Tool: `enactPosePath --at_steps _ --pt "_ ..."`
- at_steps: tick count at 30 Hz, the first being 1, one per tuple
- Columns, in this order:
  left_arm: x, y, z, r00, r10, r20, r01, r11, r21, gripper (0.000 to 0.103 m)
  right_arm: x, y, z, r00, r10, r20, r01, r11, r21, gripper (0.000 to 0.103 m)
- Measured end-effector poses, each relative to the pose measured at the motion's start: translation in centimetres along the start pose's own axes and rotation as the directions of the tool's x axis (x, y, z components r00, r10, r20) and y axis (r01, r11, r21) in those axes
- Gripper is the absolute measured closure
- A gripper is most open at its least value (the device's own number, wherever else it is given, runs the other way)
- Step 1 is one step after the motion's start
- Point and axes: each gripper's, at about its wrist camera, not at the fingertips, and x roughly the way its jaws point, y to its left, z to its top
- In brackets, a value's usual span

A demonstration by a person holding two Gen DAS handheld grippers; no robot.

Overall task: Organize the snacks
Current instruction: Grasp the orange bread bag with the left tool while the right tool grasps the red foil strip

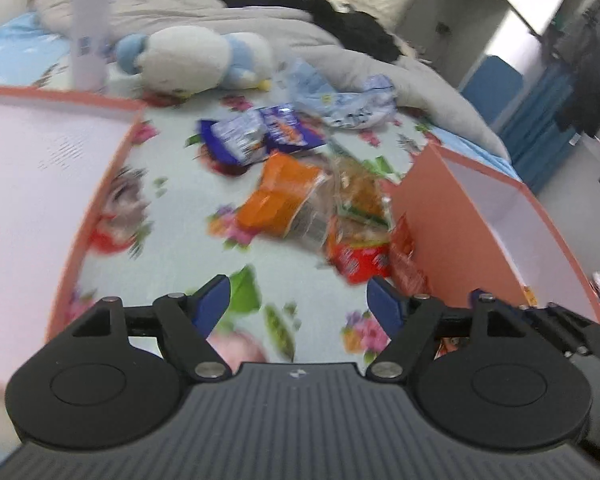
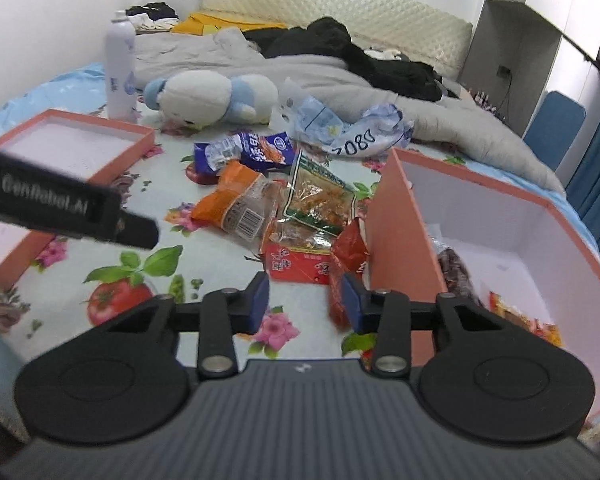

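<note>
Snack packets lie in a pile on the floral bedsheet: an orange packet (image 2: pixel 236 200), a clear green-edged packet (image 2: pixel 320 196), a red packet (image 2: pixel 300 266), a dark red packet (image 2: pixel 350 248) against the box wall, and blue packets (image 2: pixel 244 150). The orange packet (image 1: pixel 280 200), red packet (image 1: pixel 358 258) and blue packets (image 1: pixel 260 132) also show in the blurred left wrist view. A pink box (image 2: pixel 404 220) at right holds a few snacks (image 2: pixel 456 272). My left gripper (image 1: pixel 298 300) is open and empty above the sheet. My right gripper (image 2: pixel 304 300) is open and empty just before the red packets.
A pink box lid (image 2: pixel 100 128) lies at left. A white bottle (image 2: pixel 120 68), a plush toy (image 2: pixel 212 96), crumpled plastic bags (image 2: pixel 340 128), a grey quilt (image 2: pixel 440 120) and black clothes (image 2: pixel 380 60) lie behind. The left gripper's body (image 2: pixel 60 204) crosses the right wrist view at left.
</note>
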Motion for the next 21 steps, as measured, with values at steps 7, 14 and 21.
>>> enactPosePath --at_steps 7,14,21 --pt "5.1 -0.6 3.7 1.000 0.009 -0.006 -0.008 0.997 0.071 0.024 4.9 0.7 0.7 0.995 -0.099 -0.018 0.098 0.994 -0.052 0.066" --pt "10.7 -0.7 5.2 0.999 -0.011 -0.039 0.015 0.994 0.105 0.024 9.6 1.3 0.2 0.985 -0.171 -0.010 0.168 0.976 -0.137 0.066" --pt "12.2 -2.2 5.6 0.997 0.069 0.044 -0.077 0.979 0.191 0.024 11.7 1.0 0.2 0.976 -0.217 -0.009 0.212 0.963 -0.165 0.066"
